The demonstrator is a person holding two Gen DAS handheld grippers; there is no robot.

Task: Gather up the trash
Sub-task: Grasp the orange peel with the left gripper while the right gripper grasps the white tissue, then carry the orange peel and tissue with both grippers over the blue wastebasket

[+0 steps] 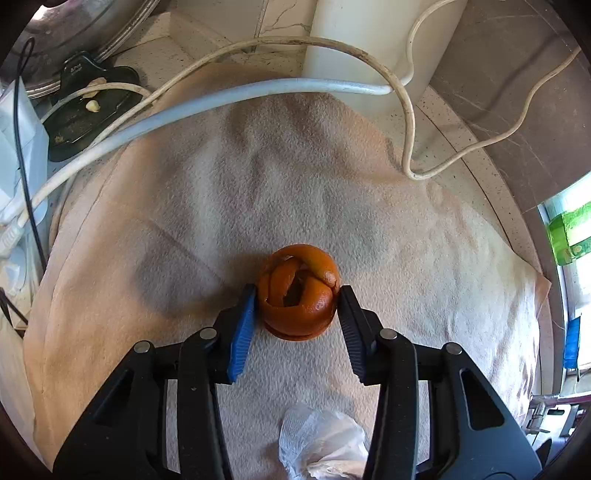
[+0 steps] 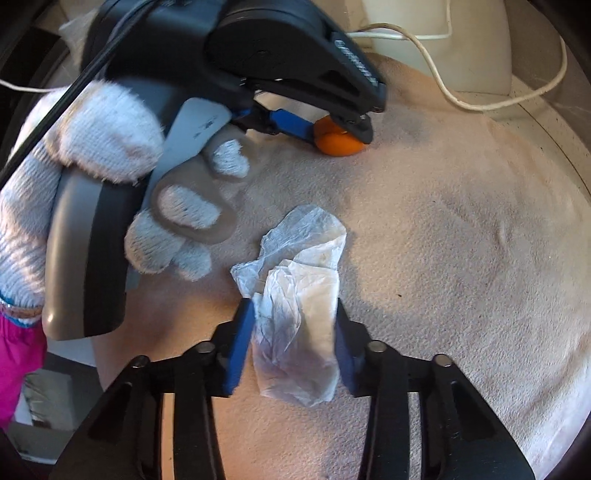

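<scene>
Pickup step: left gripper [image 1: 297, 295] jaws clamp curled orange peel ball [image 1: 298, 293], right gripper [image 2: 293, 317] jaws pinch crumpled white tissue [image 2: 297, 295] mid beige cloth [image 2: 461, 240]; next: lift both, w/o crushing.

Towel [image 1: 295, 184] bare ahead; hose [image 1: 221, 99], cords [image 1: 408, 122] cross far edge.

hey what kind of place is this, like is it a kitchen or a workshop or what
Probably a home kitchen counter. A speckled stone-like countertop is covered by a beige cloth, a large metal pan or lid leans in the corner, and appliance cords trail across it. Orange peel fits a kitchen too.
</scene>
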